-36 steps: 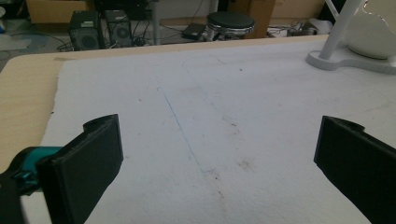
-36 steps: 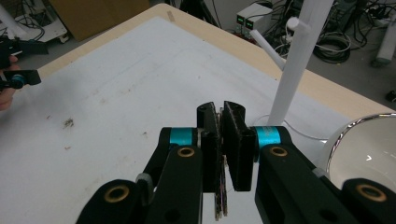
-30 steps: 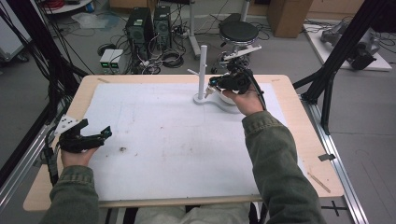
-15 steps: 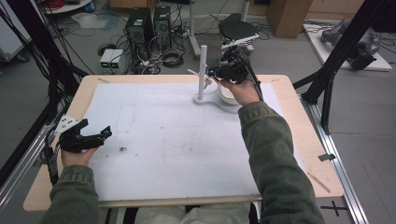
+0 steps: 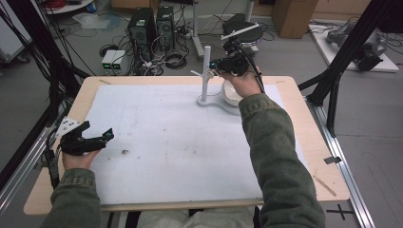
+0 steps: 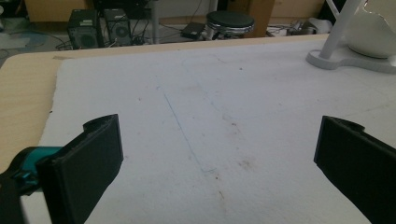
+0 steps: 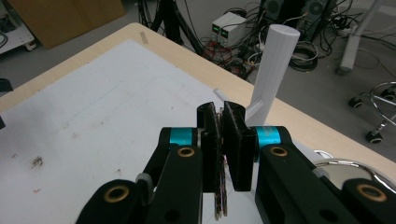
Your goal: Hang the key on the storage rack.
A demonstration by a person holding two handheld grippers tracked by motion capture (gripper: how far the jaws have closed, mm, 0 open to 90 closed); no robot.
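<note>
A white stand with an upright post (image 5: 206,71) and short side pegs rises from a flat base (image 5: 212,101) at the far middle of the table. A white bowl (image 5: 232,97) sits on that base. My right gripper (image 5: 219,63) hovers above the bowl, just right of the post's upper part. Its jaws are shut on a thin dark speckled band (image 7: 219,200) that hangs down between them, with the post (image 7: 275,65) close behind my right gripper (image 7: 223,112). My left gripper (image 5: 102,137) rests open at the table's left edge, and nothing lies between the jaws of my left gripper (image 6: 219,140).
A white mat (image 5: 166,142) with a few brown stains covers most of the wooden table (image 5: 313,142). Beyond the far edge are computer cases (image 5: 149,23), cables and a stool (image 5: 244,28) on the floor. A black frame leg (image 5: 332,80) stands at the right.
My right gripper has risen from beside the bowl and moved toward the far edge, ending next to the post's upper part. The left gripper has stayed put.
</note>
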